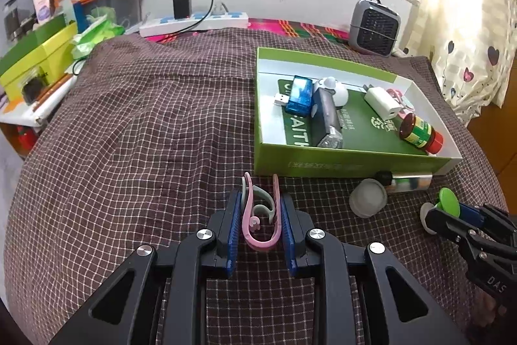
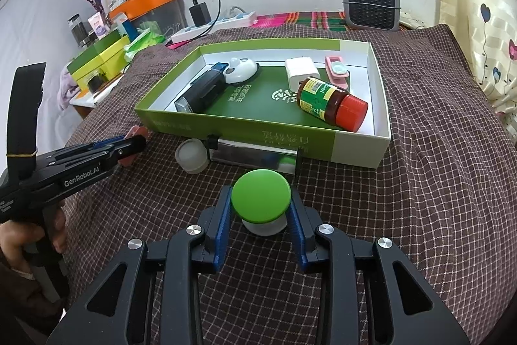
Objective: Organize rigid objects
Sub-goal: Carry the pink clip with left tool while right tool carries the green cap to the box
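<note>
Gripping the pink and grey hooks (image 1: 260, 215), my left gripper (image 1: 261, 209) is angling down over the checked cloth (image 1: 129, 134); my right gripper (image 2: 260, 209) is pinching the green-lidded jar (image 2: 260, 195), green box (image 2: 206, 122) at twelve o'clock.

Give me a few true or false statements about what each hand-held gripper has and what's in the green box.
1. The left hand-held gripper is closed on pink and grey hooks. True.
2. The right hand-held gripper holds the red-capped jar. False: it grips a green-lidded jar; the red-capped jar lies in the green box.
3. The silver canister lies on the cloth outside the box. True.
4. The box is empty. False: it holds a white charger and more.
</note>
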Demonstrator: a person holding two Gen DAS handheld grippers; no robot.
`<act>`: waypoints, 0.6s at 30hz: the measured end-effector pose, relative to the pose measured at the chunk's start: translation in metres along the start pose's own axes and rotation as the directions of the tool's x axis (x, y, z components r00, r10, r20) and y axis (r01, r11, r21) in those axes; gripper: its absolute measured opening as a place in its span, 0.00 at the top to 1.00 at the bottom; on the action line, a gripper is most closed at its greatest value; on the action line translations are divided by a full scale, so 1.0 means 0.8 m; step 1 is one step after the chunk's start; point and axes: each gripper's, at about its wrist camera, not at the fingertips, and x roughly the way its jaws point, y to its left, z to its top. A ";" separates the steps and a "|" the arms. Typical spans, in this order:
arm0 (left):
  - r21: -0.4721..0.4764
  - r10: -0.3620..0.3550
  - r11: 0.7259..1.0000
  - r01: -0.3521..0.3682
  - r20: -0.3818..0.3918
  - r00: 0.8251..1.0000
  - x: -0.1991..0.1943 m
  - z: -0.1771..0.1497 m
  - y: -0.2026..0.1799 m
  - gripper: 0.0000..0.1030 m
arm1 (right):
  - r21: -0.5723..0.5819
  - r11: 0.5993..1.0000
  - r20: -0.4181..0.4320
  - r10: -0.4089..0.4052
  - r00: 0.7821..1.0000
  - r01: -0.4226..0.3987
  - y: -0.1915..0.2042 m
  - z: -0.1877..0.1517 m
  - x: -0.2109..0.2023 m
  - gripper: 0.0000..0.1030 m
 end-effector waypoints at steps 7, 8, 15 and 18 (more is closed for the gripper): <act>0.005 -0.008 1.000 0.008 0.004 1.000 -0.005 0.000 -0.003 0.79 | 0.010 1.000 0.013 0.007 1.000 -0.007 -0.003 0.002 -0.006 0.82; 0.006 -0.010 1.000 0.010 0.000 1.000 -0.005 -0.001 -0.003 0.79 | 0.012 1.000 0.009 0.006 1.000 -0.006 -0.003 0.001 -0.005 0.82; 0.006 -0.020 1.000 0.020 -0.006 1.000 -0.003 -0.001 -0.004 0.79 | 0.005 1.000 -0.005 0.009 1.000 -0.009 -0.002 0.001 0.001 0.82; 0.005 -0.021 1.000 0.021 -0.011 1.000 -0.001 -0.002 -0.004 0.79 | 0.008 1.000 -0.018 0.017 1.000 -0.017 -0.002 0.002 0.007 0.81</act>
